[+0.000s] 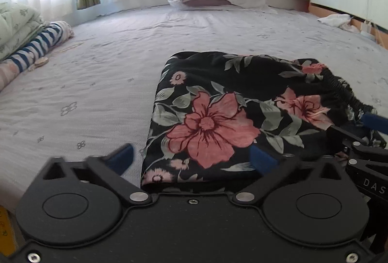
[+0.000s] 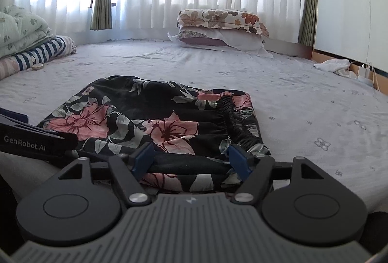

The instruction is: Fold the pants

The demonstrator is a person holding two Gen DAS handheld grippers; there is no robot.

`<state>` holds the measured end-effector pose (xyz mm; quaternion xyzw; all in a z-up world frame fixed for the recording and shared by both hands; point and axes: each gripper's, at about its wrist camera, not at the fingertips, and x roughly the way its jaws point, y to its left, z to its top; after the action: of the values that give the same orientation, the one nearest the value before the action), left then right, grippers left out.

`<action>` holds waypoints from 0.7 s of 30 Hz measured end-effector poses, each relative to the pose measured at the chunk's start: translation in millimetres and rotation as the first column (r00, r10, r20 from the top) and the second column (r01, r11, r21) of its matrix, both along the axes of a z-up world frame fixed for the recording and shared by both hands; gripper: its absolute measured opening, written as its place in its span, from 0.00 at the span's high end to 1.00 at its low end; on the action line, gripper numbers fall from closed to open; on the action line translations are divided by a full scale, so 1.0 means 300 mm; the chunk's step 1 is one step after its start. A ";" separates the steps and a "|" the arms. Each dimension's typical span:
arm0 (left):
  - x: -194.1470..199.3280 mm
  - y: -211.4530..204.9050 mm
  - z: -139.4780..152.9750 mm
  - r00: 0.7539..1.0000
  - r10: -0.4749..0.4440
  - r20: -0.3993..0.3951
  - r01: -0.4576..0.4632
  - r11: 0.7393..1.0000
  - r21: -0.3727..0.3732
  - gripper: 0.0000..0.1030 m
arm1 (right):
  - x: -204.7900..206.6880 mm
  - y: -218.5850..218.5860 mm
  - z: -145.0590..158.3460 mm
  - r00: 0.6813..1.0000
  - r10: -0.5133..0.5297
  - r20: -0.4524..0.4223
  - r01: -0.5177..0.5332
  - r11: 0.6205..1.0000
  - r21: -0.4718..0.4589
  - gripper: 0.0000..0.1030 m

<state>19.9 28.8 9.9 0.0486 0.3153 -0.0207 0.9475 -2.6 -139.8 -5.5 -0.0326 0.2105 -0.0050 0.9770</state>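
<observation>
Both our grippers, left and right, stand spread apart with nothing clamped at the near edge of the folded flowered pants lying on the bed, where withdrawing carelessly could snag and undo the fold.

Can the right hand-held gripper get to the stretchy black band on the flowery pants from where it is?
Probably yes. The right hand-held gripper sits open at the near edge of the folded pants, and the elastic waistband runs just beyond its right finger. Nothing lies between them on the bed.
</observation>
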 end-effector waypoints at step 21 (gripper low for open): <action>-0.074 -0.035 -0.032 0.991 0.029 -0.133 -0.037 0.998 -0.058 0.00 | -0.049 -0.062 -0.029 0.981 -0.051 -0.189 0.063 0.997 0.055 0.00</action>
<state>-2.2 18.2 0.4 0.0131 0.3771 -0.0175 0.9259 -17.3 -158.5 -14.1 0.0029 0.3024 -0.0234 0.9529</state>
